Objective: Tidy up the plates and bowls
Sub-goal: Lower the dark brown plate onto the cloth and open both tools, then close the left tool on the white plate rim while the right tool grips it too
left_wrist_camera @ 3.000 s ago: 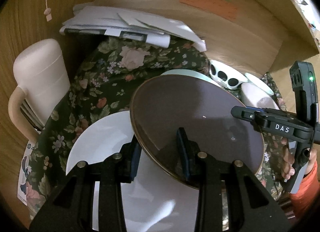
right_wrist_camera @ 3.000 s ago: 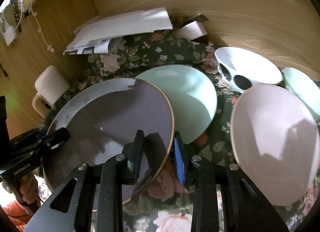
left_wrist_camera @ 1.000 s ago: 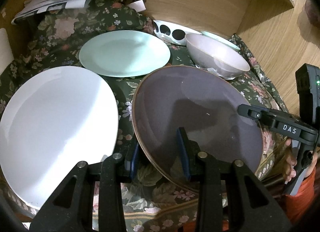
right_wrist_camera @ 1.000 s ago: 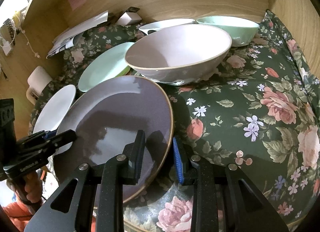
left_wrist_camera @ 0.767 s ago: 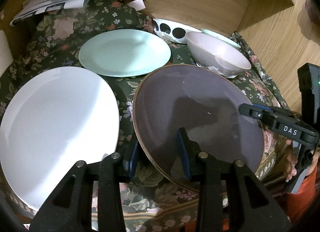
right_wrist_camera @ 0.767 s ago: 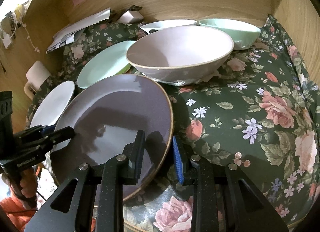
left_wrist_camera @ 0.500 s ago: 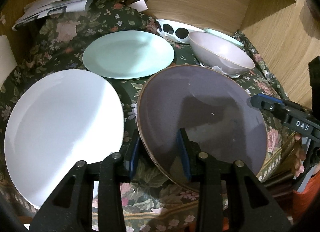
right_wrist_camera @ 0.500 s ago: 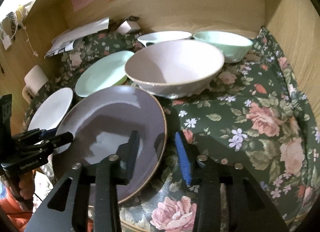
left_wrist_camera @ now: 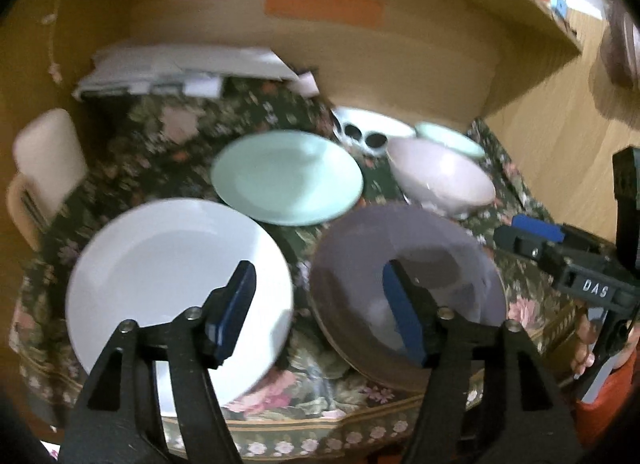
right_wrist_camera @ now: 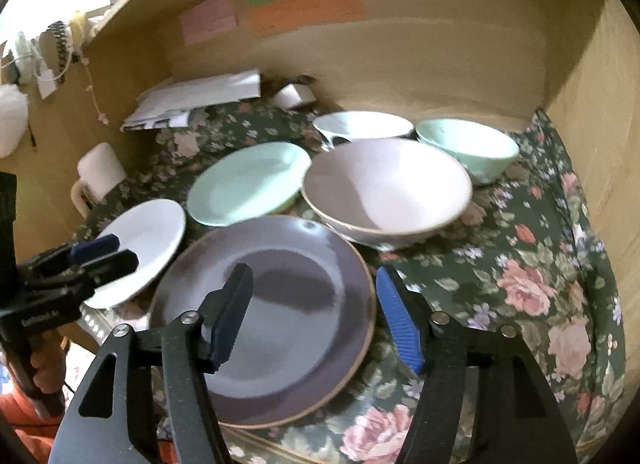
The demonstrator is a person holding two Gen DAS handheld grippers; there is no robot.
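At the tablecloth's [right_wrist_camera: 532, 264] near edge, the purple plate [right_wrist_camera: 280, 316] lies flat, flowered cloth bare to its right; left gripper [left_wrist_camera: 320, 312] and right gripper [right_wrist_camera: 312, 312] both gape, released, straddling its rims without touching

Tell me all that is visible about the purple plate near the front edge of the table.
The purple plate is round and shallow, glazed dull grey-purple with a thin tan rim; it looks ceramic. It lies flat and empty on the floral tablecloth, near the front edge. The pale pink bowl stands just behind it. Neither open tool, left or right, grips it.
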